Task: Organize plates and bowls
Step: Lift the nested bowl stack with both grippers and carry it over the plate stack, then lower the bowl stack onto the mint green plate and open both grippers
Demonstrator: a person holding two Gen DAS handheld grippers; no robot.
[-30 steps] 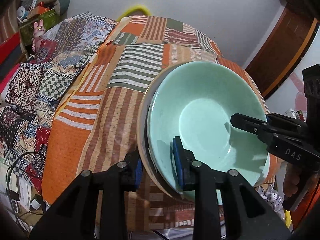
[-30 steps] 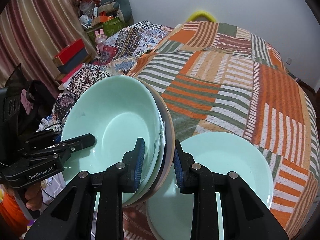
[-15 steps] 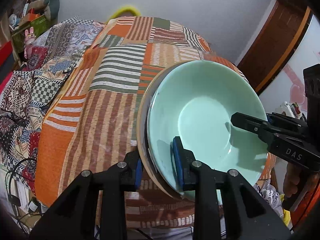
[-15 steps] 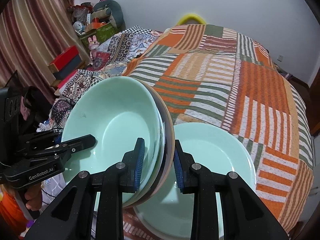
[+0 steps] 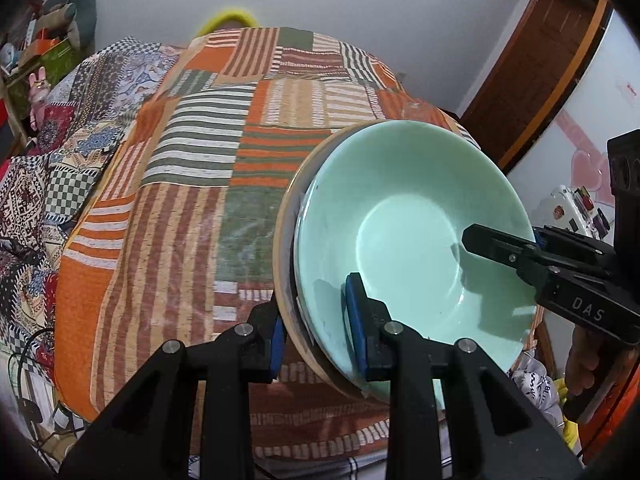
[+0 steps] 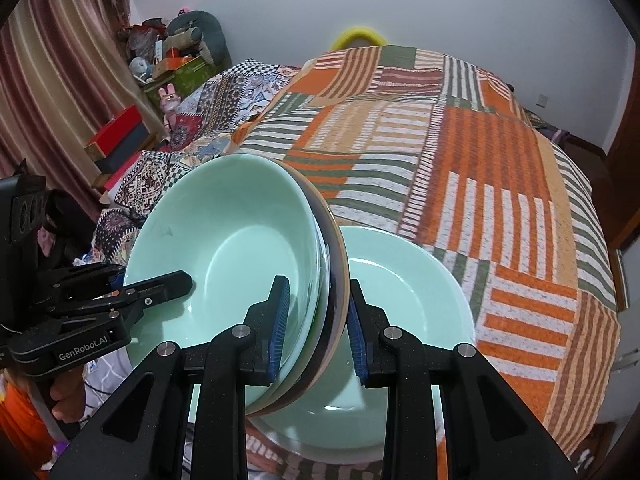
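Observation:
I hold a tilted stack with both grippers: a mint green bowl on top, a dark plate and a beige plate under it. My left gripper is shut on the stack's left rim. On the opposite rim my right gripper is shut as well. A second mint green plate lies on the striped patchwork tablecloth, partly under the held stack. In the left wrist view the stack hides it.
A yellow chair back shows behind the table's far edge. To the left are patterned cloths, boxes and stuffed toys and a curtain. A wooden door stands to the right. Cables lie on the floor.
Both grippers have carried the stack sideways together, so it now overlaps the green plate on the table more. Neither grip has changed.

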